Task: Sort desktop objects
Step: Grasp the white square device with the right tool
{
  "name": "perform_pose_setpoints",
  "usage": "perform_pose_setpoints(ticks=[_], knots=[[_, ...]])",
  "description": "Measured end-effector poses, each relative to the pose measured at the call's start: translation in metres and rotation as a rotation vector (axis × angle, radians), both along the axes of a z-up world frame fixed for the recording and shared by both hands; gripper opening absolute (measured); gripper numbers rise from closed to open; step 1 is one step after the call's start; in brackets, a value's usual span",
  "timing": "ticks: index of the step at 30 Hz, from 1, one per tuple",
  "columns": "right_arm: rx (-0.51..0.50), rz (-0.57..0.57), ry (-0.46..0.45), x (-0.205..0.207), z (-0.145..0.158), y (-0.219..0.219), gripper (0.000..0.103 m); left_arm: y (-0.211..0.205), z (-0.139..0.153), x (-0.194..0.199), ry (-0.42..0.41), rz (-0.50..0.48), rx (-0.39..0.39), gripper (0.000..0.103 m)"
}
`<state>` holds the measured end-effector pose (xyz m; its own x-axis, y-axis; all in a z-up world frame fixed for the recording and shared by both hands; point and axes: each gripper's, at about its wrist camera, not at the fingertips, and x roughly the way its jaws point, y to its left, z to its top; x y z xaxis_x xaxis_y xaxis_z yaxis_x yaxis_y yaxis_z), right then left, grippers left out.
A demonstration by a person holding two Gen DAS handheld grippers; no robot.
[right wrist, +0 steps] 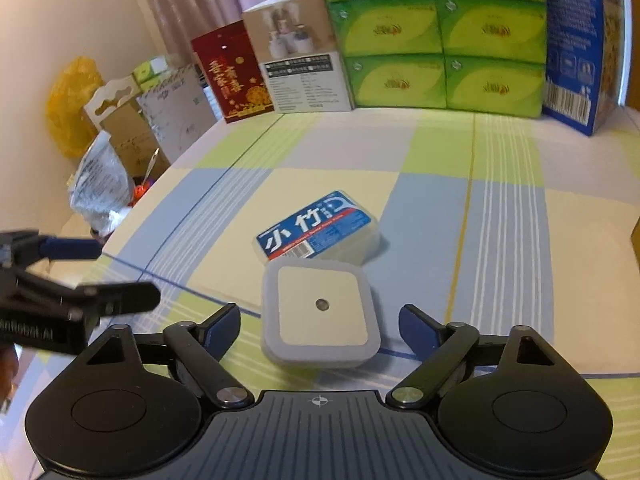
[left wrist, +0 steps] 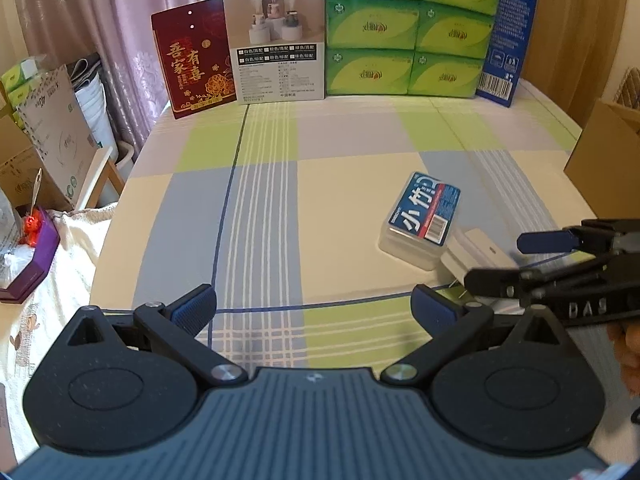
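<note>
- A flat clear plastic box with a blue label is being shown lying on the checked tablecloth.
- A square white plug-in night light is being shown just before it, touching or nearly so.
- Stacked green tissue packs are being seen standing behind both, at the table's far edge.

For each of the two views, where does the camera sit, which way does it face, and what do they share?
Left wrist: behind the open left gripper, facing the boxes at the table's far edge; right gripper enters at right.
Right wrist: behind the open right gripper, over the white square plug; left gripper at left.
Shared: blue-labelled box, green tissue packs.
</note>
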<state>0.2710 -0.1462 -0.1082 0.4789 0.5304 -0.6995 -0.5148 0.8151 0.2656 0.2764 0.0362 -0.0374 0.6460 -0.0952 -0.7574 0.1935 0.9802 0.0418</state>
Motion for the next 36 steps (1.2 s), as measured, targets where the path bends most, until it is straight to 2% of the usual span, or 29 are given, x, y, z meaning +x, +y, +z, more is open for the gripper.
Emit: perform_pose_setpoints(ticks=[4, 11, 15, 21, 27, 30, 33, 36], knots=[[0.0, -0.003, 0.008, 0.006, -0.005, 0.001, 0.078, -0.001, -0.004, -0.001, 0.004, -0.004, 0.032, 0.102], [0.007, 0.012, 0.026, 0.007, -0.01, 0.003, 0.064, -0.004, -0.008, -0.001, 0.006, -0.014, 0.023, 0.101], [-0.007, 0.004, 0.019, 0.005, -0.009, 0.003, 0.063, -0.009, -0.008, -0.001, -0.002, -0.028, 0.033, 0.102], [-0.118, -0.061, -0.096, 0.0, 0.009, -0.008, 0.063, -0.018, -0.006, 0.004, -0.02, -0.077, 0.002, 0.101], [-0.157, -0.149, -0.071, 0.011, 0.012, -0.033, 0.063, -0.044, -0.005, 0.013, -0.09, -0.2, -0.009, 0.099], [-0.179, -0.166, -0.066, 0.014, 0.012, -0.038, 0.063, -0.057, -0.011, 0.021, -0.099, -0.252, -0.007, 0.095], [-0.199, -0.155, -0.079, 0.013, 0.011, -0.039, 0.063, -0.065, -0.019, 0.03, -0.1, -0.266, -0.01, 0.089], [-0.199, -0.146, -0.076, 0.013, 0.01, -0.038, 0.063, -0.066, -0.028, 0.037, -0.096, -0.242, -0.056, 0.086]])
